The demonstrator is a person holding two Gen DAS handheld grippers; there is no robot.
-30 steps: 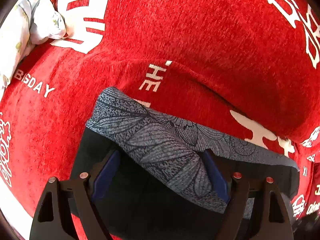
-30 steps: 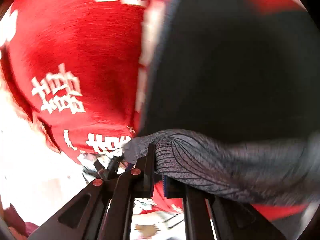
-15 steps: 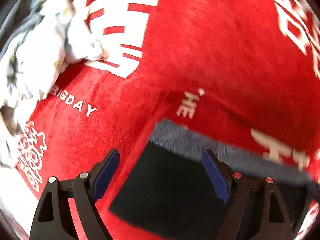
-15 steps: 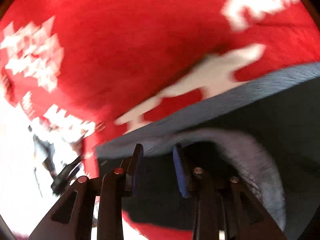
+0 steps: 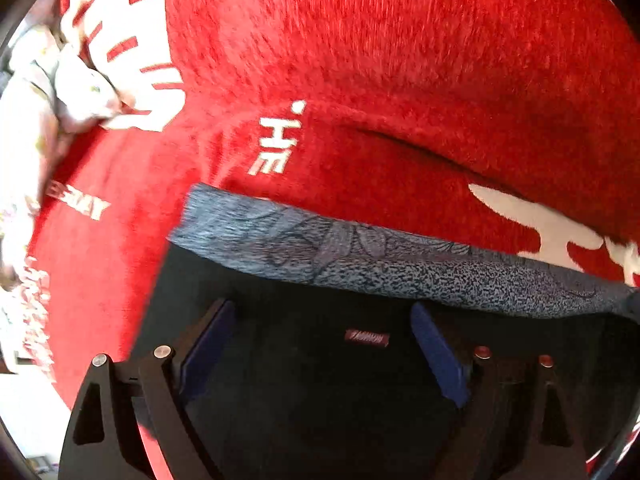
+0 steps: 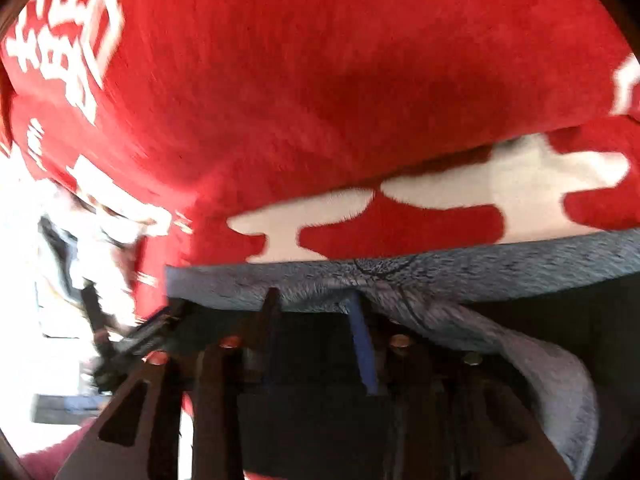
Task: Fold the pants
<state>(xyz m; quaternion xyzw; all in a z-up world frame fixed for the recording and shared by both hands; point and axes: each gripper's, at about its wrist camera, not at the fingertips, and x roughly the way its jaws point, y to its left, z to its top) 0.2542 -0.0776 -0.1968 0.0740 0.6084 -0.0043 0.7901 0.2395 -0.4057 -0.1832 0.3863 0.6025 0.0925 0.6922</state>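
Two grippers hang over black pants (image 5: 320, 400) laid flat on a red blanket (image 5: 380, 60) w/ white lettering. The left gripper (image 5: 320, 332) has its blue-padded fingers (image 5: 436, 356) spread wide, nothing between them but dark cloth below; a small maroon label (image 5: 367, 338) on the pants shows in the gap. The grey patterned waistband (image 5: 360, 252) runs straight across just ahead of the tips, far edge on the blanket. A sec ago that same band sat bunched up between the left fingers; half a sec ago the view had swung away toward the white floral cloth (image 5: 60, 80) at the far left, which is now back at the frame's edge.

The right gripper (image 6: 316, 312), seen in its own cam, has its fingers (image 6: 362, 344) parted by a narrow gap, tips at the waistband (image 6: 440, 272), nothing pinched. A sec ago they were clamped on a fold of that band, lifted; half a sec ago they'd let go, opened. A loose flap of grey fabric (image 6: 540, 380) curls back over the black cloth beside the right finger. Both views are motion-blurred. Bright clutter at the left edge of the right cam is too washed out to ID.
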